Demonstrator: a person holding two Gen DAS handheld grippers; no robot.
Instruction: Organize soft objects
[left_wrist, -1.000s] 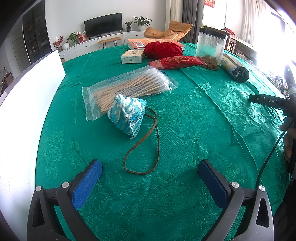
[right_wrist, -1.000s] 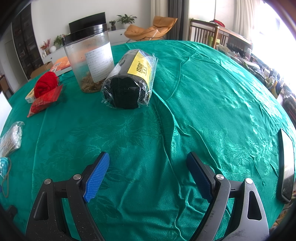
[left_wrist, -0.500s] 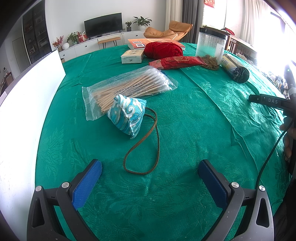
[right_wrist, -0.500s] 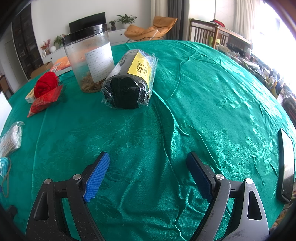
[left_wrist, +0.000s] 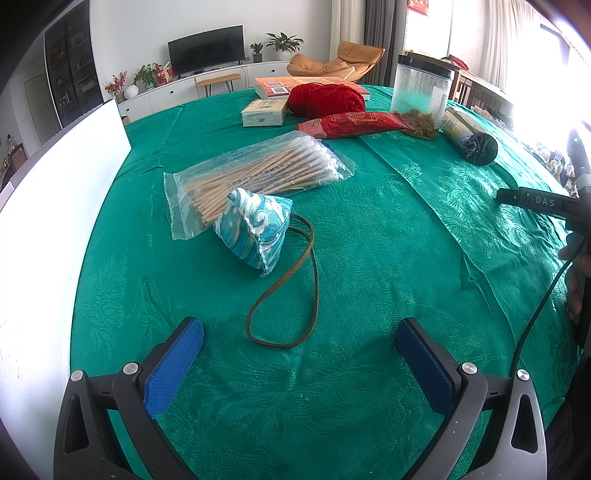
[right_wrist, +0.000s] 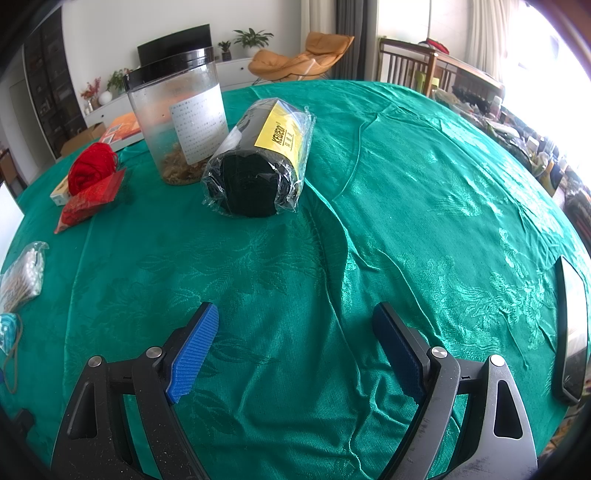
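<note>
A teal patterned fabric pouch (left_wrist: 255, 229) with a brown cord loop (left_wrist: 295, 295) lies on the green tablecloth (left_wrist: 369, 240), just ahead of my left gripper (left_wrist: 299, 343), which is open and empty. Behind the pouch lies a clear bag of cotton swabs (left_wrist: 258, 173). A ball of red yarn (left_wrist: 325, 98) and a red packet (left_wrist: 354, 123) sit farther back. My right gripper (right_wrist: 295, 328) is open and empty above bare cloth. Ahead of it lies a plastic-wrapped dark roll (right_wrist: 262, 162) with a yellow label, and the red yarn (right_wrist: 90, 171) shows far left.
A white board (left_wrist: 48, 229) stands along the left edge. A clear jar with a black lid (right_wrist: 177, 122), a small box (left_wrist: 264, 112) and an orange book (left_wrist: 291, 84) sit at the back. A dark phone (right_wrist: 570, 332) lies at the right edge. A person's hand (left_wrist: 576, 280) holds the other gripper.
</note>
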